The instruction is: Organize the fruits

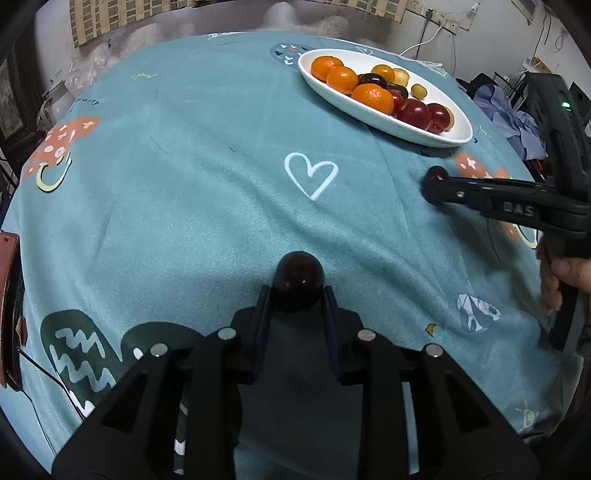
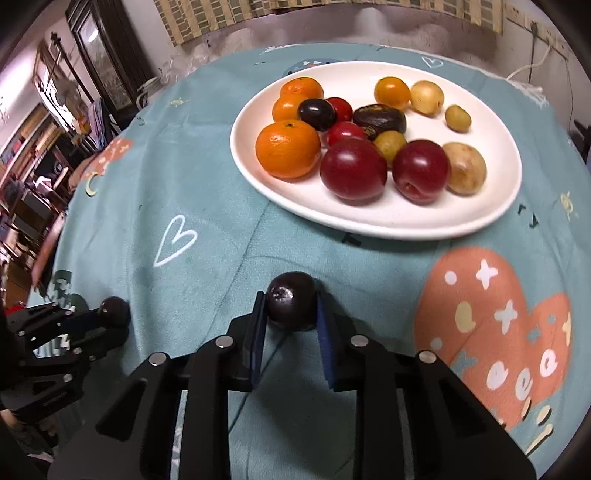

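My left gripper (image 1: 296, 292) is shut on a dark round plum (image 1: 298, 273), low over the teal patterned tablecloth (image 1: 207, 192). In the right wrist view my right gripper (image 2: 290, 300) is shut on a second dark plum (image 2: 291, 308), also just above the cloth. Each gripper appears in the other's view: the right one (image 1: 437, 186) from the side at the right, the left one (image 2: 110, 314) at the lower left. Beyond them a white oval plate (image 2: 369, 223) (image 1: 391, 129) holds oranges (image 2: 288, 147), red plums (image 2: 352, 170), yellowish fruits (image 2: 465, 168) and dark ones (image 2: 380, 118).
A person's hand (image 1: 565, 273) grips the right tool's handle. A brown object (image 1: 9, 314) lies at the table's left edge. Behind the table are a wall with power strips (image 1: 443, 20) and a white cable (image 1: 424, 42); a dark cabinet (image 2: 103, 55) and clutter stand far left.
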`<state>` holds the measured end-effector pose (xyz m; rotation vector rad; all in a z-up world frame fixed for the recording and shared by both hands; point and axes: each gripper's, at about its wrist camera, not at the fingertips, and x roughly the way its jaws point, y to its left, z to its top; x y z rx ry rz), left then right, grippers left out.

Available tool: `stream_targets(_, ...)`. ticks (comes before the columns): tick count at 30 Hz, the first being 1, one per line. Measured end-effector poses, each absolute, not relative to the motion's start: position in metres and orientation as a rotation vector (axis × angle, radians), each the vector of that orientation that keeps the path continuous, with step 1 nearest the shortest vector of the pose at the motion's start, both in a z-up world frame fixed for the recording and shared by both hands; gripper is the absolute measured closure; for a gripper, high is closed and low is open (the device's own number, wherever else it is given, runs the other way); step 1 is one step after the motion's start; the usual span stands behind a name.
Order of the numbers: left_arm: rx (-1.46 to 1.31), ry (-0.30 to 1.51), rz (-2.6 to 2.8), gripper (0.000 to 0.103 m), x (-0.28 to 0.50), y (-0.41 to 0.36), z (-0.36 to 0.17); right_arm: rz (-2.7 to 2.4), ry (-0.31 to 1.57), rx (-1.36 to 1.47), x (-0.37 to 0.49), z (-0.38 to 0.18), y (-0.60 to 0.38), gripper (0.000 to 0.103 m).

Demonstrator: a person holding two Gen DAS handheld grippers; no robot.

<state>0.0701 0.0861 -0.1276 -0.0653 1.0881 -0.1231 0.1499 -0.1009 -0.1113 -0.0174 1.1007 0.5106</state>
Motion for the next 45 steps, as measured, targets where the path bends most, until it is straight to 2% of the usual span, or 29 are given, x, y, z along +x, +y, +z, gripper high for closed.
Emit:
stream_targets(5,-0.100,1.102,-0.181,0.075,0.058,0.072,-0.124,0.566,1.088,-0.019,0.090,-0.097,-0.108,0.077)
stream_targets(9,-0.042,1.113,-0.318,0.075,0.033,0.030,-0.119,0.597,1.082,-0.081,0.031,-0.089,-0.117,0.077)
stream_targets(13,0.037,1.087,-0.402,0.075,0.026,0.000,-0.108,0.551,1.062,-0.086,0.016,-0.080,-0.134,0.077)
stream_targets(18,0.021,1.070,-0.359,0.075,0.033,0.010,-0.094,0.496,1.027,-0.018,0.013,-0.070,-0.156,0.077)
stream_targets(19,0.010,1.061,-0.309,0.073,0.035,0.020,-0.096,0.490,1.032,-0.005,0.012,-0.071,-0.158,0.077)
stream_targets(20,-0.027,1.060,-0.284,0.061,0.037,0.031,-0.098,0.487,1.033,-0.002,0.010,-0.071,-0.160,0.077)
stream_targets(21,-0.076,1.062,-0.267,0.056,0.042,0.042,-0.099,0.486,1.034,-0.001,0.010,-0.071,-0.159,0.077)
stream_targets(28,-0.067,1.051,-0.162,0.057,0.076,0.063,-0.115,0.473,1.021,-0.018,0.000,-0.064,-0.163,0.077)
stream_targets(30,-0.077,1.057,-0.156,0.065,0.081,0.065,-0.120,0.466,1.020,-0.015,0.000,-0.062,-0.164,0.077)
stream_targets(34,-0.068,1.067,-0.166,0.073,0.090,0.066,-0.126,0.450,1.019,-0.002,-0.001,-0.061,-0.170,0.077)
stream_targets(42,-0.131,1.081,-0.233,0.073,0.067,0.056,-0.114,0.448,1.026,0.015,-0.004,-0.064,-0.172,0.077)
stream_targets(45,-0.072,1.052,-0.271,0.073,0.049,0.036,-0.100,0.454,1.054,0.028,-0.001,-0.073,-0.171,0.077)
